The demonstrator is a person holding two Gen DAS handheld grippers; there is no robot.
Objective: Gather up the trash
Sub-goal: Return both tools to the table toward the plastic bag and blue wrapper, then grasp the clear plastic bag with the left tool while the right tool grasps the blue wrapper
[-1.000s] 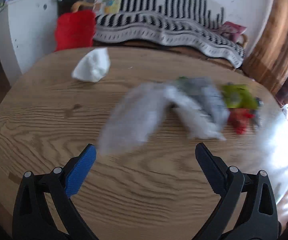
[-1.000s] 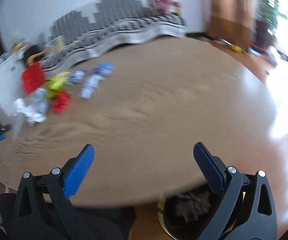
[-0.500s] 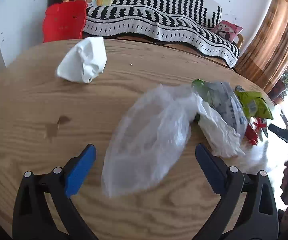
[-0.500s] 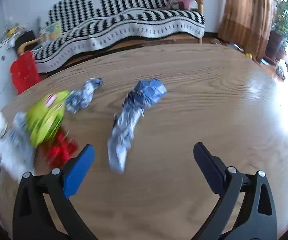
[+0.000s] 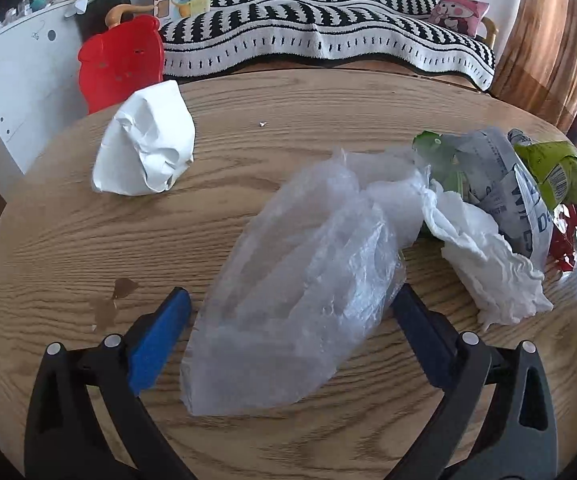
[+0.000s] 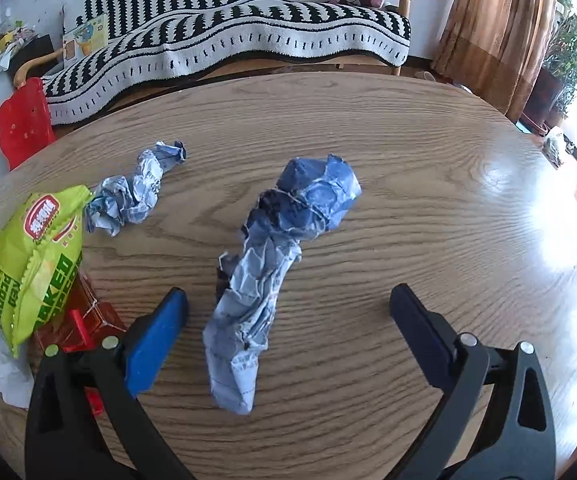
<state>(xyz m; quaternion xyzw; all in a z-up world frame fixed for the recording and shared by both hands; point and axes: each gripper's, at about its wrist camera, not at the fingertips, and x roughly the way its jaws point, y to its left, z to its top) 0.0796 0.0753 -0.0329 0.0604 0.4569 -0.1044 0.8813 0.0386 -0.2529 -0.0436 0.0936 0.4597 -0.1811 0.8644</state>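
Observation:
A crumpled clear plastic bag [image 5: 300, 276] lies on the wooden table [image 5: 68, 240], between the open fingers of my left gripper [image 5: 288, 312]. A crumpled white paper [image 5: 146, 140] lies at the far left. A white tissue [image 5: 484, 264], a printed wrapper [image 5: 500, 176] and a green snack bag [image 5: 556, 172] lie to the right. My right gripper [image 6: 288, 312] is open around the near end of a twisted blue paper wad [image 6: 272, 256]. A smaller blue wad [image 6: 136, 192], the green snack bag [image 6: 36, 252] and a red wrapper [image 6: 84, 324] lie to its left.
A sofa with a black-and-white striped cover [image 5: 328, 32] stands behind the table. A red plastic chair [image 5: 120, 64] and a white cabinet [image 5: 20, 72] are at the back left. A brown curtain [image 6: 500, 20] hangs at the right.
Both grippers have moved in closer to the table. The left one now straddles the clear bag; the right one swung left over the table and now straddles the blue wad.

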